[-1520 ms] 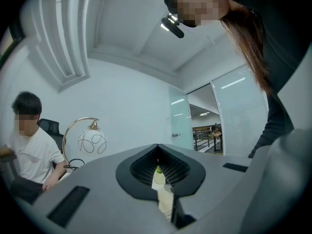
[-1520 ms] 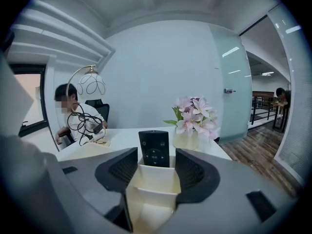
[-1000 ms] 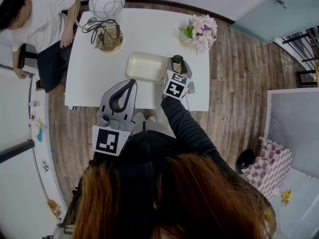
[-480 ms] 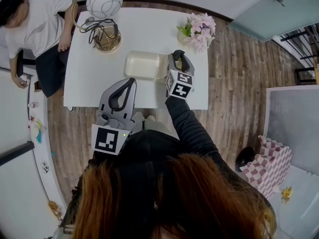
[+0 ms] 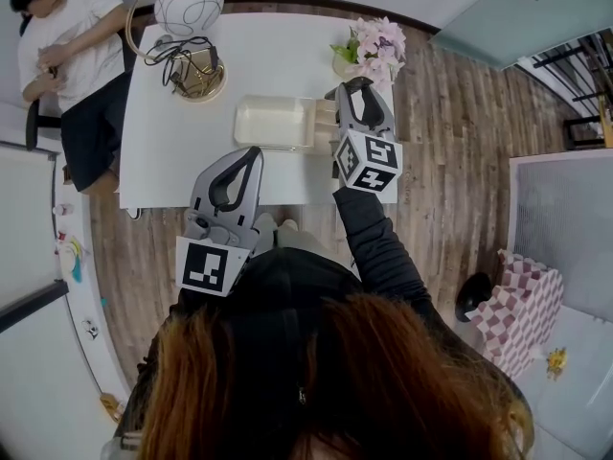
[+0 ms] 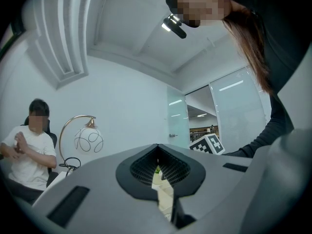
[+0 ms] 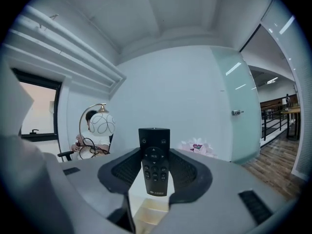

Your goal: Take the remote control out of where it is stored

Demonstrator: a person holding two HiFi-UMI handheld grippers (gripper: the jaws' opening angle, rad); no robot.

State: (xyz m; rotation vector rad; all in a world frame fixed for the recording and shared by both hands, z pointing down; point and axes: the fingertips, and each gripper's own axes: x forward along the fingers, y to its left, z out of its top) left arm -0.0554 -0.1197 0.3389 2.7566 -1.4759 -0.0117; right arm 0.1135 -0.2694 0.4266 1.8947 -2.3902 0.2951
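Observation:
A black remote control (image 7: 154,162) stands upright between the jaws of my right gripper (image 7: 155,154), which is shut on its lower half. Those jaws have just been closing, with the remote between them. In the head view the right gripper (image 5: 359,89) hangs in the air over the right end of a cream tray (image 5: 251,113) on the white table (image 5: 182,166). My left gripper (image 5: 251,153) hovers at the table's front edge, short of the tray. Its jaws (image 6: 157,150) meet at the tips with nothing between them.
A globe lamp (image 5: 182,10) with coiled cables stands at the table's back left. A pot of pink flowers (image 5: 374,46) sits at the back right, close to the right gripper. A person sits beyond the table's left end (image 5: 67,27). Wooden floor surrounds the table.
My right gripper has risen from the tray's right end with the remote between its jaws. The left gripper has stayed where it was.

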